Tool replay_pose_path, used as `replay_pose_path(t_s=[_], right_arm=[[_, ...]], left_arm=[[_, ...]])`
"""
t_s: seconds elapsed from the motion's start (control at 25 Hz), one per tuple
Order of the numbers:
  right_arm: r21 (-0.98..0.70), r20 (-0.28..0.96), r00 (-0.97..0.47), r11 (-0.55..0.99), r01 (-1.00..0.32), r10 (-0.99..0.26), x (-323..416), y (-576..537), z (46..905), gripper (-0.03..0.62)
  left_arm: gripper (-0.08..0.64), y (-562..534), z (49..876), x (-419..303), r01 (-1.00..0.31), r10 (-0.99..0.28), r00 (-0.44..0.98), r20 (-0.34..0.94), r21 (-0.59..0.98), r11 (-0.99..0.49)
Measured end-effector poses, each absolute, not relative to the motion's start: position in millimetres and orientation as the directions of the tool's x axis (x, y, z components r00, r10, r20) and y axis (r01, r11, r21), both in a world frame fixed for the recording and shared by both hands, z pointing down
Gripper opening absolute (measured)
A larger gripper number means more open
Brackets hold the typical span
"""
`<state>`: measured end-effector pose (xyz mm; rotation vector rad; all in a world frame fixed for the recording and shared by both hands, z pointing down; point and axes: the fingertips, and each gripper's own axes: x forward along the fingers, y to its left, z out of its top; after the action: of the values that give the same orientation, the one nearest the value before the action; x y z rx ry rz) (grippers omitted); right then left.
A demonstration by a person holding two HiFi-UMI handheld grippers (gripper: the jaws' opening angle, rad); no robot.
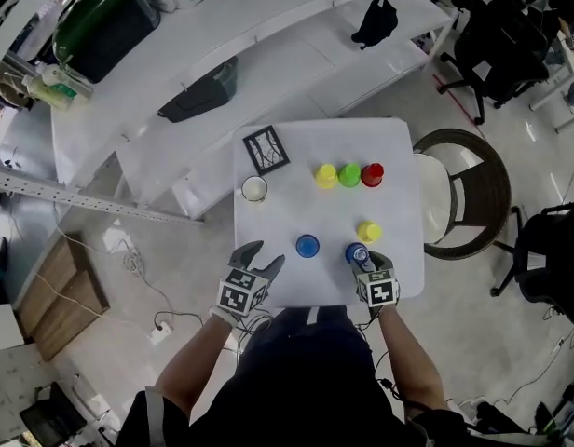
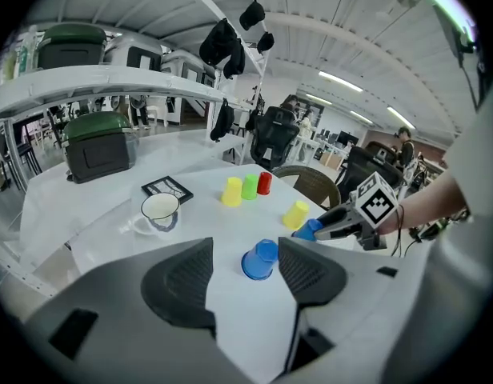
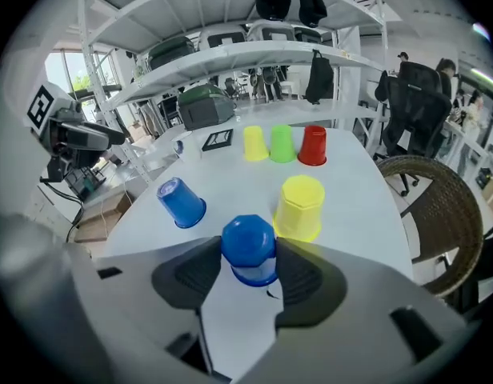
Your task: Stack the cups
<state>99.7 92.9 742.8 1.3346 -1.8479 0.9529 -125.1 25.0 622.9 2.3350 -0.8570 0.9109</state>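
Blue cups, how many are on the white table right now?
2. One blue cup stands upside down between the right gripper's jaws; the other blue cup stands upside down to its left, ahead of the left gripper. None seems hidden.

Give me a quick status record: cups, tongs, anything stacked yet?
Surface: white table
Far row, upside down, side by side: yellow cup, green cup, red cup
Loose, upside down: lone yellow cup, left blue cup, right blue cup
Stacked: nothing yet
Right tongs: open, jaws either side of the right blue cup
Left tongs: open, empty, at the table's near edge
Other: white mug
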Motion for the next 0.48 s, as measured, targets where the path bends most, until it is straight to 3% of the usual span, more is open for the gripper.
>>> replay_pose_path(t_s=[0.48], right_arm=[[-0.157,0.773,-0.241,0.191,-0.969,-0.588,97,66,661,0.211]], left_arm=[[0.252,14,610,-108,-0.650,-0.368,0.651,0.663,0.238,-0.722]])
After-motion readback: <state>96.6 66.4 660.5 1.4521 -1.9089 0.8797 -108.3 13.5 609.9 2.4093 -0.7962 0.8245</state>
